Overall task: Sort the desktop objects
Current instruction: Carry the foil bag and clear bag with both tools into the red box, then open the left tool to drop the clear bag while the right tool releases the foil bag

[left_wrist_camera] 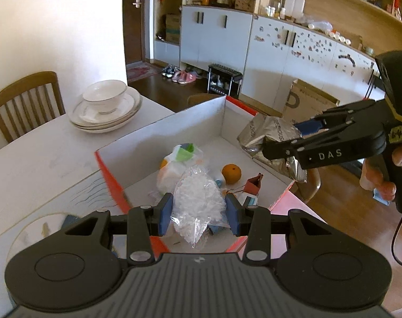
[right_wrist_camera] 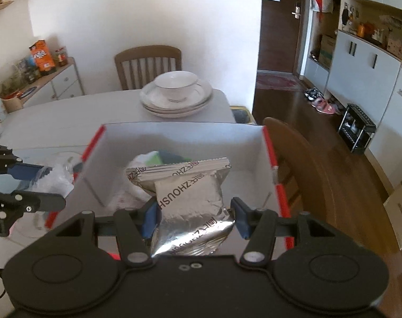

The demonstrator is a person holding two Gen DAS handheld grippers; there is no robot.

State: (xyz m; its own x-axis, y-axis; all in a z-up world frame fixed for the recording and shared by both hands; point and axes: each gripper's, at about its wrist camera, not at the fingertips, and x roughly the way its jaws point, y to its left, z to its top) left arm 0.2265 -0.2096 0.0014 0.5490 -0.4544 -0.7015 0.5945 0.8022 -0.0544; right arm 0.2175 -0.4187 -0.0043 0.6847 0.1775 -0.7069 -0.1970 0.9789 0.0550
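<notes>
My left gripper (left_wrist_camera: pixel 198 212) fingers clamp the clear pellet bag (left_wrist_camera: pixel 198 201), hanging over the box (left_wrist_camera: pixel 158 132) | my right gripper (right_wrist_camera: pixel 195 216) fingers grip the foil pouch (right_wrist_camera: pixel 190 198) long axis upright, above the box's right side | inside: one orange (left_wrist_camera: pixel 231 173), one white bag (left_wrist_camera: pixel 172 169)

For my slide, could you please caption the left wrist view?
Left claw holds a clear bag over the box.
</notes>
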